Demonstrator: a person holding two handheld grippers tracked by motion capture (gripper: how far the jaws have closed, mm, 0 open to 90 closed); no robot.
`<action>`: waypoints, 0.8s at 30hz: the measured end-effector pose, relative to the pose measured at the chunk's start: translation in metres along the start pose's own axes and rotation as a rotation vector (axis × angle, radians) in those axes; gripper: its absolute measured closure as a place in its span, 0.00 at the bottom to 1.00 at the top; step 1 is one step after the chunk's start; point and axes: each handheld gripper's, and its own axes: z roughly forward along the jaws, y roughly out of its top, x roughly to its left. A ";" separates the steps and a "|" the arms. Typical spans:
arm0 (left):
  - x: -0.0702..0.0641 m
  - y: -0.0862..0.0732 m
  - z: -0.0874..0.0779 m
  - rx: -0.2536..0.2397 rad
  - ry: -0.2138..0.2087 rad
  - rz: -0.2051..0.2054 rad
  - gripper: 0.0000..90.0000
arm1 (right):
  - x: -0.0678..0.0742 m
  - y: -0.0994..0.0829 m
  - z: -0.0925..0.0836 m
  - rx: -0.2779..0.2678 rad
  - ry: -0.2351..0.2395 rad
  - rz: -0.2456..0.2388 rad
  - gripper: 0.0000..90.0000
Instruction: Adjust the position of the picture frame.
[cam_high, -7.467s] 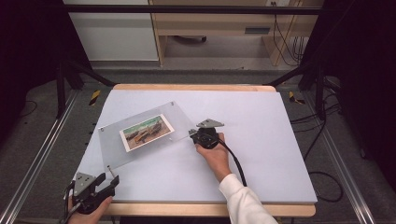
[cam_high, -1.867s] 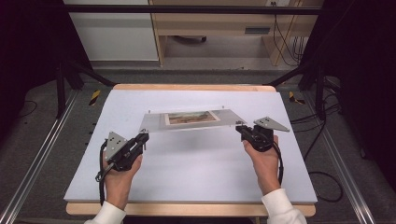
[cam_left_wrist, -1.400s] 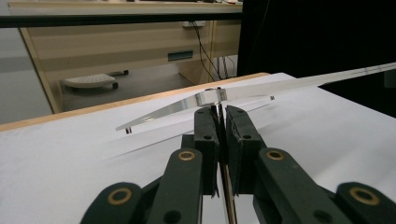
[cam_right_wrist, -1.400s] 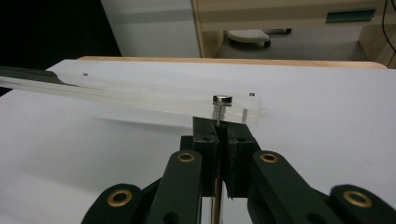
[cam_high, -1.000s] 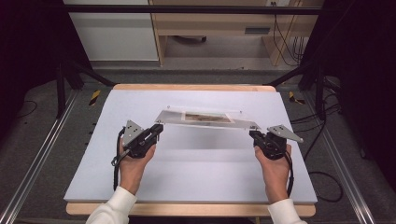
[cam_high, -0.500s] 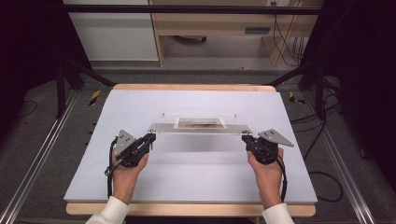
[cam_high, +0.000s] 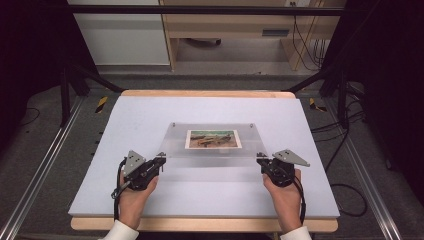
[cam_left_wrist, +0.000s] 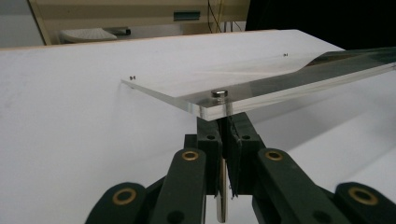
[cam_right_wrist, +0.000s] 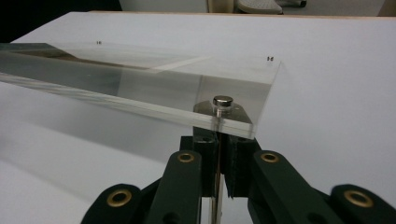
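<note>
A clear acrylic frame (cam_high: 212, 150) with a landscape photo (cam_high: 213, 139) inside hangs over the middle of the white table (cam_high: 150, 115), its near edge raised. My left gripper (cam_high: 159, 159) is shut on the thin metal post under the frame's near left corner. In the left gripper view the jaws (cam_left_wrist: 225, 135) pinch that post below a silver screw head (cam_left_wrist: 219, 94). My right gripper (cam_high: 260, 159) is shut on the post at the near right corner. The right gripper view has its jaws (cam_right_wrist: 218, 144) closed under the screw head (cam_right_wrist: 222, 101) and clear plate (cam_right_wrist: 140, 88).
The white table ends in a wooden front edge (cam_high: 200, 224) near the person's wrists. Metal rails (cam_high: 35, 175) run along both sides. Beyond the far edge stand wooden furniture (cam_high: 225, 30) and dangling cables (cam_high: 300, 40).
Both hands have come down and toward the near edge with the frame. The frame, tilted up a second ago, now lies much flatter and the photo faces up.
</note>
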 end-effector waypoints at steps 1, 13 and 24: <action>0.000 0.000 0.000 0.000 0.000 0.000 0.94 | 0.000 0.000 0.000 0.000 0.000 0.000 0.95; 0.011 -0.009 0.007 0.081 -0.019 -0.050 0.94 | 0.005 -0.016 0.005 0.060 0.022 0.001 0.95; 0.002 -0.015 0.010 0.083 0.000 -0.037 0.94 | -0.003 -0.019 0.008 0.081 0.004 0.004 0.95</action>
